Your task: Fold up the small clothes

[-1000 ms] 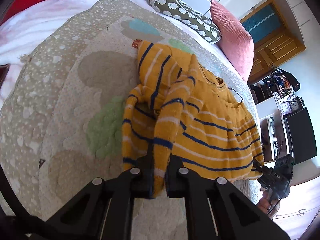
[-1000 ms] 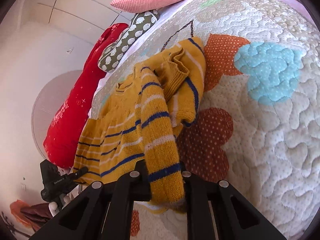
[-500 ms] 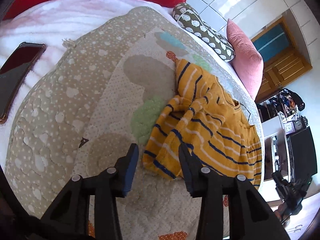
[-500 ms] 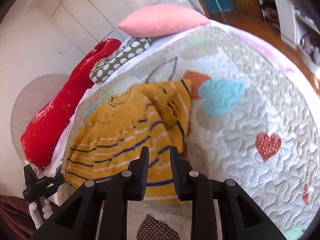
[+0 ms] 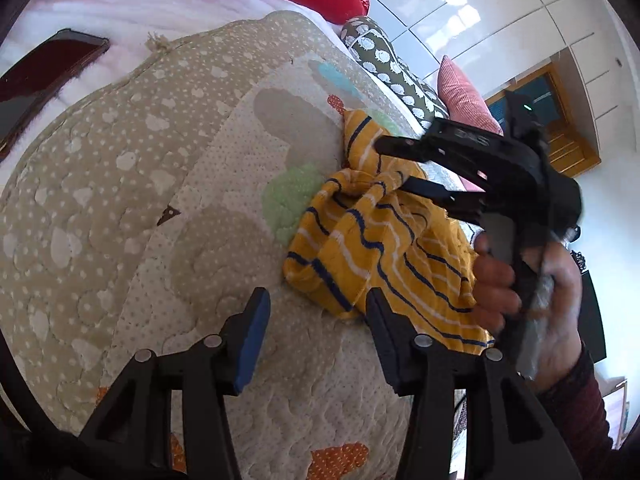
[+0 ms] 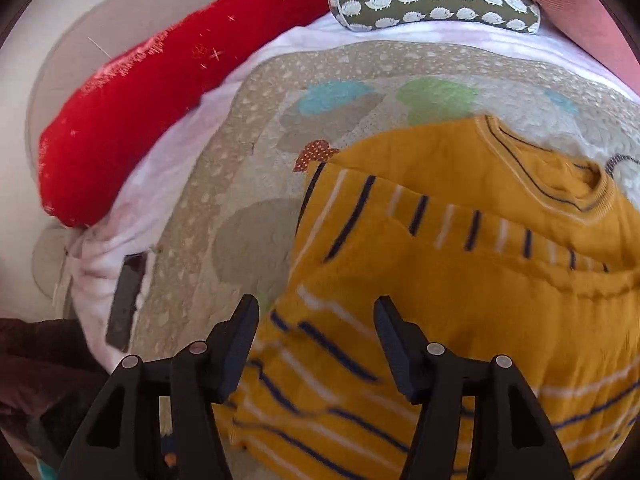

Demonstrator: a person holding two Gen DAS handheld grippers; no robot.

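A small yellow sweater [image 5: 384, 240] with navy and white stripes lies on the quilt [image 5: 120, 200], its sleeve bunched across the body. My left gripper [image 5: 316, 304] hovers just short of the sweater's near corner. Its jaws are opening and nothing is between them. In the left wrist view my right gripper [image 5: 394, 166], held by a hand [image 5: 496, 280], reaches over the sweater's top. The right wrist view looks down on the sweater [image 6: 460, 240], collar at the right. There the right gripper [image 6: 316, 312] has its jaws opening above the striped fabric, pads clear of it.
A dark phone [image 5: 48, 68] lies on the white sheet left of the quilt, also the phone [image 6: 126, 300] in the right wrist view. A red pillow [image 6: 160, 100], a hedgehog-print cushion [image 6: 432, 0] and a pink pillow [image 5: 464, 92] line the far edge.
Both grippers let go of the sleeves they were shut on and opened. The left drew back from the sweater. The right swung across over the sweater's body.
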